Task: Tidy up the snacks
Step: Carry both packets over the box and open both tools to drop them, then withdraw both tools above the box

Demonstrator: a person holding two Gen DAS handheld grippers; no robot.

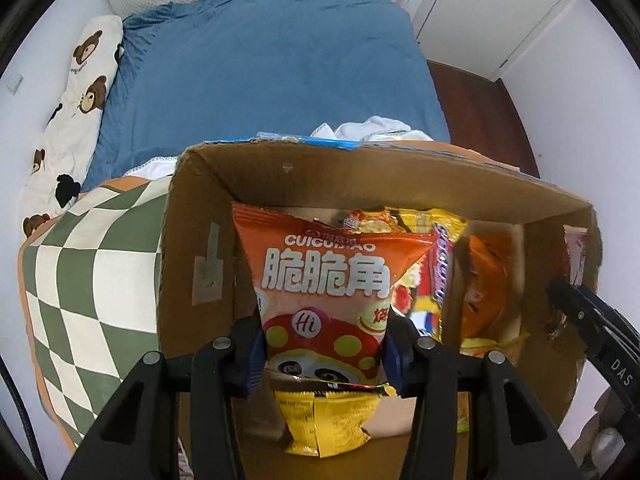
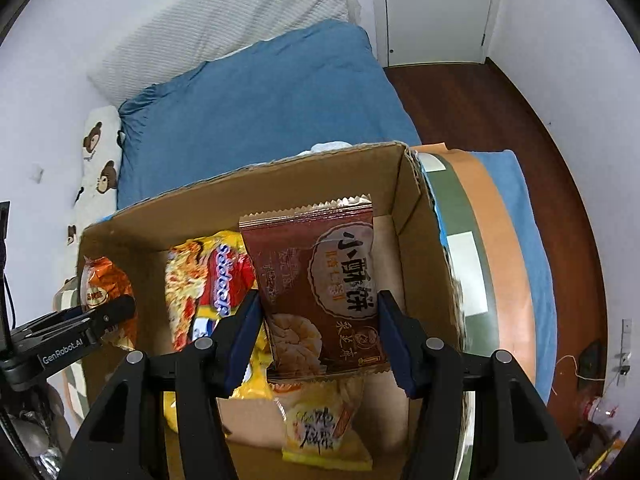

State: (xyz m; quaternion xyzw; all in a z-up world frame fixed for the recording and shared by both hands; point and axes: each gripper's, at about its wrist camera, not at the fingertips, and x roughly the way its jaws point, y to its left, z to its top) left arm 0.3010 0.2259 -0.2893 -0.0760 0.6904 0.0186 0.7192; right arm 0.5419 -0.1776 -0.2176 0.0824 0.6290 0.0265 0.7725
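Note:
A cardboard box (image 1: 280,176) stands on the bed and also shows in the right wrist view (image 2: 280,184). My left gripper (image 1: 322,354) is shut on an orange snack bag (image 1: 324,280) and holds it upright over the box's left part. My right gripper (image 2: 320,340) is shut on a brown pastry packet (image 2: 320,276) and holds it over the box's right part. In the box lie a red and yellow noodle pack (image 2: 204,280), a yellow packet (image 1: 326,420), a pale yellow packet (image 2: 320,428) and an orange bag (image 2: 104,284). The right gripper's tip shows in the left wrist view (image 1: 560,292).
The box rests on a green and white checked blanket (image 1: 80,280) over a blue bedsheet (image 1: 272,72). A bear-print pillow (image 1: 76,100) lies along the left wall. Dark wood floor (image 2: 500,120) and a white door (image 2: 436,8) lie to the right.

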